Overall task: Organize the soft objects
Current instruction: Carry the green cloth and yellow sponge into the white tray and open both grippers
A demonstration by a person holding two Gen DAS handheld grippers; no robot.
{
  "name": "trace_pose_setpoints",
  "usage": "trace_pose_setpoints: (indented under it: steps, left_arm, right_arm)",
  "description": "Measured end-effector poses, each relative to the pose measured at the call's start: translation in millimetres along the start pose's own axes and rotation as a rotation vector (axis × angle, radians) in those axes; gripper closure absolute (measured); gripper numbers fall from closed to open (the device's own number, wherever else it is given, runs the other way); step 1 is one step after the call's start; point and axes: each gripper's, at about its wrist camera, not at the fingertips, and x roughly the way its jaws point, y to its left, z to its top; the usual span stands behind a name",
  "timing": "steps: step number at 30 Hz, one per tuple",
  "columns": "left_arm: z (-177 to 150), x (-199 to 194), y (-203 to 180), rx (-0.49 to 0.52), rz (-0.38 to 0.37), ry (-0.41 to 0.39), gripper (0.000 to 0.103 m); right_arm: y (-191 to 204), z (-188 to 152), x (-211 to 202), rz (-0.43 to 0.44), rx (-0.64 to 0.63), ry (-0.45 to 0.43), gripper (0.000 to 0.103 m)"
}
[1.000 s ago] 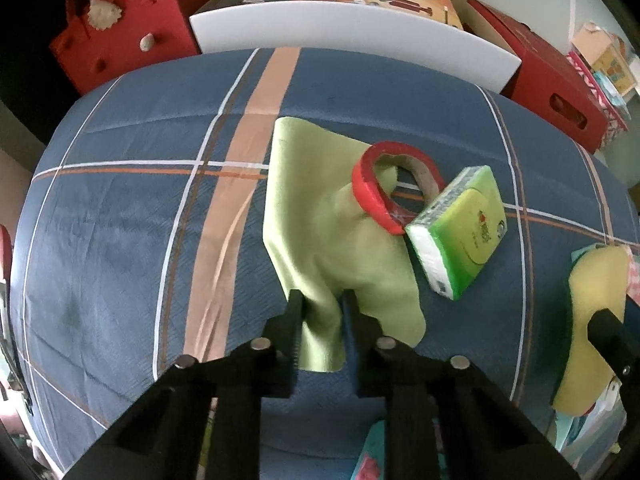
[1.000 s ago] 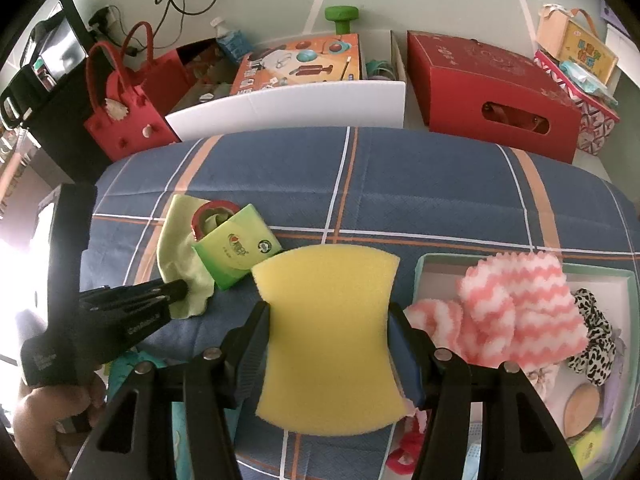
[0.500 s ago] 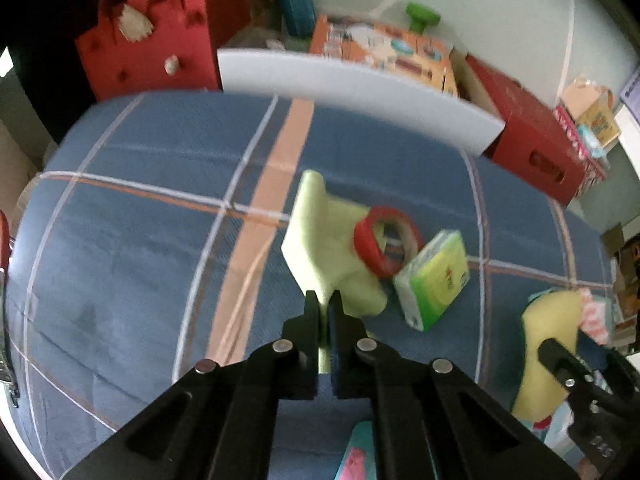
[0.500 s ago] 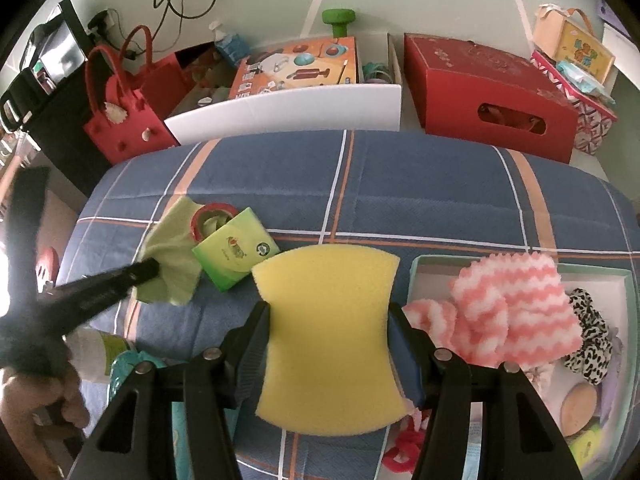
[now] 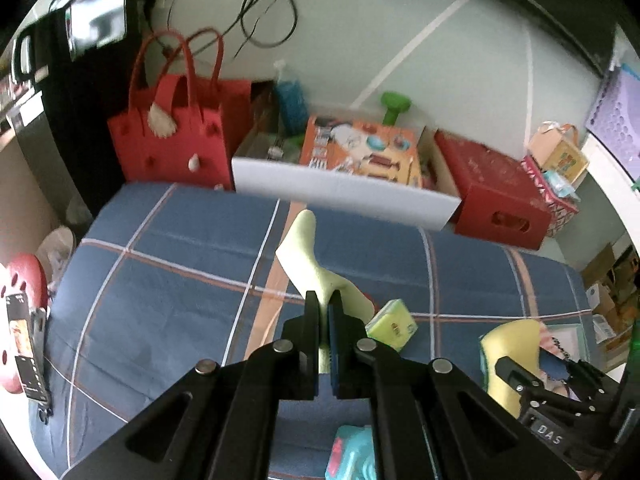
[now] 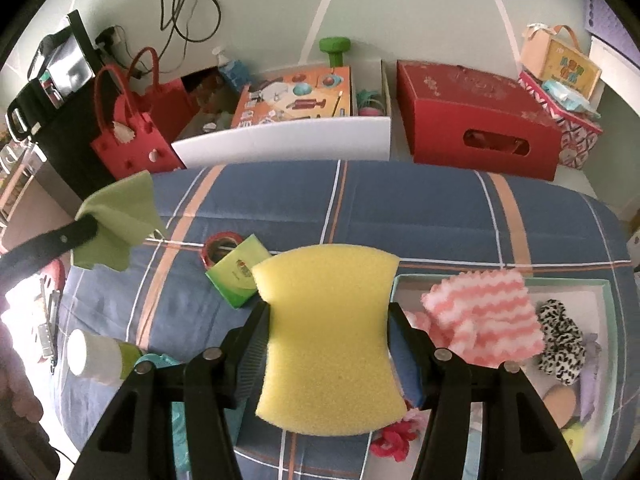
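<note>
Two soft things are held at once. The green cloth point(image 5: 308, 256) is pinched between the pressed-together fingers of the left gripper point(image 5: 324, 312) and hangs clear of the plaid cover point(image 6: 420, 208); in the right wrist view the cloth point(image 6: 116, 224) is seen lifted at the left edge. The yellow sponge point(image 6: 328, 336) is squeezed at its waist by the right gripper point(image 6: 328, 320), its jaws spread only as wide as the sponge, just left of the tray point(image 6: 600, 284) in which the pink cloth point(image 6: 484, 320) and a spotted scrunchie point(image 6: 560, 336) already lie.

Only a corner of the green cloth appears to be gripped, so it could be lost if it is swung quickly toward the tray, and its loose end could be dragged across the tape roll point(image 6: 220, 248) and the tissue pack point(image 6: 236, 272), which lie touching each other below its likely path. The sponge could be set on the tray's rim rather than inside, since the tray is partly hidden behind it. A collision of the two grippers is also judged possible if both are brought to the tray together.

Compared with a second ago, the cloth has been raised off the cover, where it lay spread under the tape roll, and the left fingers have been closed. The sponge has been kept as it was.
</note>
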Motion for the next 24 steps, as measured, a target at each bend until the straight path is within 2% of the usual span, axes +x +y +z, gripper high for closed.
trace_pose_setpoints:
  steps: [9, 15, 24]
  left_arm:
    - [-6.0, -37.9, -31.0, 0.088, -0.034, -0.069, 0.1]
    - [-17.8, -55.2, -65.3, 0.162, -0.114, -0.09, 0.1]
    - [-42.4, -49.6, -140.4, 0.323, -0.258, -0.023, 0.1]
  right_arm:
    - [-14.1, -5.1, -28.1, -0.027, 0.016, -0.033, 0.043]
    - [-49.1, -15.9, -47.2, -0.137, 0.049, -0.03, 0.043]
    - [-117.2, -36.0, -59.9, -0.263, 0.157, 0.03, 0.042]
